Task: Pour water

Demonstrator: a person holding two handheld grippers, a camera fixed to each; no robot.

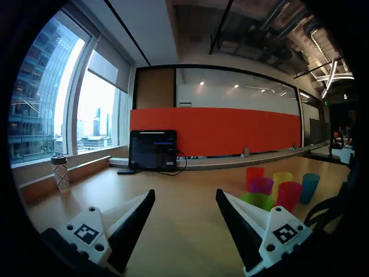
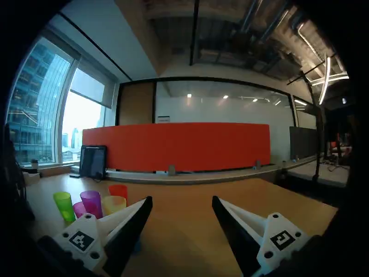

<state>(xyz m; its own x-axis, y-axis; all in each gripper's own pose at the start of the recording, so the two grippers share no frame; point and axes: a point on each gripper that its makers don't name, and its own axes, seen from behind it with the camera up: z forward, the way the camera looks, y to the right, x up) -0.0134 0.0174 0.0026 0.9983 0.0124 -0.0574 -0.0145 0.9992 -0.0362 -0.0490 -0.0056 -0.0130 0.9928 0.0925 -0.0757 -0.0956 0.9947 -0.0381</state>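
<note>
Left hand-held gripper (image 1: 185, 197) and right hand-held gripper (image 2: 181, 202) gape wide, empty. Left gripper view catches a bottle (image 1: 60, 173) (far left, by the window (image 1: 69, 111)), cups (image 1: 276, 187) right.

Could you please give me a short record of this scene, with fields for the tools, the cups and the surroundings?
Surface: pale wooden table
Left tool: open, holding nothing, over the table
Right tool: open, holding nothing
Cups: cluster of coloured plastic cups, upright on the table, right of the left tool's fingers in the left gripper view
Cup contents: cannot tell
Backdrop: dark upright screen in front of a long orange partition
Window ledge: clear lidded tumbler
Pouring: not yet begun
</note>
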